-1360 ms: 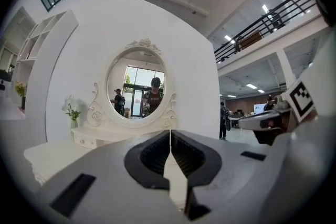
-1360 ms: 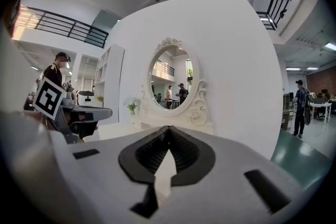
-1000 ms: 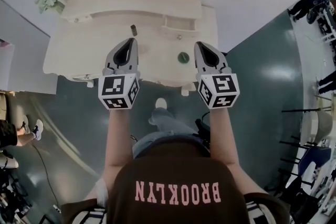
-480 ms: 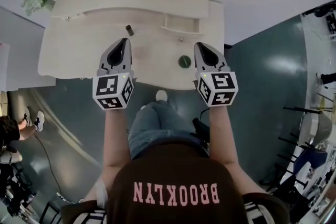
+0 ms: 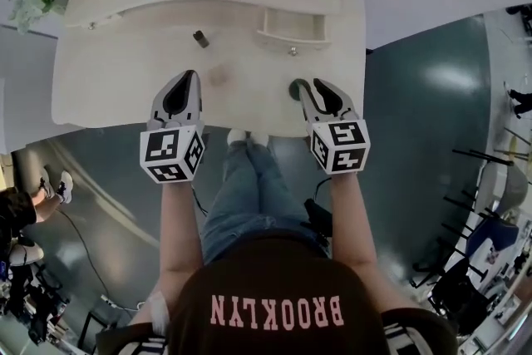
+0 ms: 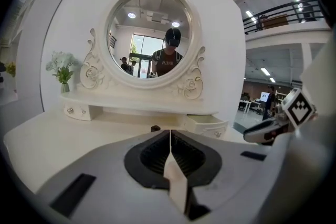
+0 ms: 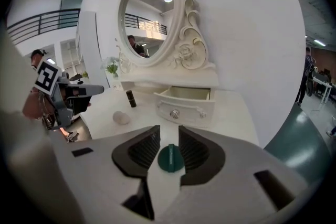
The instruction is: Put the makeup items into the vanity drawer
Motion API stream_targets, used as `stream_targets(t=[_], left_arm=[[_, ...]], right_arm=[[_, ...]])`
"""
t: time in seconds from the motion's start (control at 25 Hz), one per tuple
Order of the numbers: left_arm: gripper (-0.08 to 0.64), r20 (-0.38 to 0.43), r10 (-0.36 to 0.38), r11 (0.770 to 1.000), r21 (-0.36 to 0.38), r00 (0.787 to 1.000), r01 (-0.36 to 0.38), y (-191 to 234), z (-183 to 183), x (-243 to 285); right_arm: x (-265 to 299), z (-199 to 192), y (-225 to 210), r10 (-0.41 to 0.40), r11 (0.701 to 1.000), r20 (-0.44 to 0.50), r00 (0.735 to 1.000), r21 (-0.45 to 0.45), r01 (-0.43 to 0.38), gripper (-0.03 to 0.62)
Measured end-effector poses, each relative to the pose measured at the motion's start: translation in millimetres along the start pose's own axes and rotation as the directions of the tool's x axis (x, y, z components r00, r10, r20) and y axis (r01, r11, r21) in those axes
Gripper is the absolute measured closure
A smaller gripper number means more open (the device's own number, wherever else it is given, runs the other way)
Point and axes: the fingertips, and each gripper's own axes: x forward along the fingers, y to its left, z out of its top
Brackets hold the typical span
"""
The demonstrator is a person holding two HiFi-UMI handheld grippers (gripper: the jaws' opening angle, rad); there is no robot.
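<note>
The right gripper [image 7: 169, 135] has its 2 jaws apart, just opened, and the dark green round compact [image 7: 170, 159] lies on the vanity top [image 5: 116, 83] between them, not squeezed. The left gripper [image 6: 170, 131] is closed on nothing. Past the compact the small drawer [image 7: 188, 106] stands pulled open, and what shows of its inside is bare. A dark lipstick tube [image 7: 130, 98] stands upright to its left, with a pale round puff [image 7: 121, 118] nearer. 1 second ago both grippers were higher, and the compact lay beside the right gripper's closed jaws.
</note>
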Motion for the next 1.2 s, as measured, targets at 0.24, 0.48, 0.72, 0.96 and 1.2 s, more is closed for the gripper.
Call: stream_targets(t=[0.24, 0.48, 0.72, 0.96, 1.2], left_arm=[[0.552, -0.068, -0.021, 1.000, -0.009, 0.997, 0.021, 5.6, -33.0, 13.1], [0.552, -0.106, -0.037, 0.999, -0.018, 0.994, 0.035, 8.2, -51.5, 16.0], [0.554, -0.101, -0.030, 0.999, -0.023, 0.994, 0.027, 17.5, -50.0, 16.7], [0.552, -0.072, -0.025, 1.000, -0.017, 0.997, 0.024, 19.3, -35.3, 12.7], [0.554, -0.011, -0.029, 1.000, 0.004, 1.000, 0.030, 14.6, -1.1, 5.7]], right_arm=[[16.5, -45.8, -5.5, -0.022, 0.999, -0.096, 0.995, 0.028, 0.025, 0.497], [31.0, -73.1, -5.4, -0.034, 0.998, -0.190, 0.981, -0.050, 0.025, 0.497], [30.9, -74.4, -6.4, -0.052, 0.998, -0.195, 0.980, -0.045, 0.044, 0.550], [23.1, -59.8, -6.3, -0.074, 0.995, -0.203, 0.976, -0.076, 0.060, 0.595], [5.8, -9.0, -11.0, -0.087, 0.994, -0.108, 0.990, -0.075, 0.079, 0.595]])
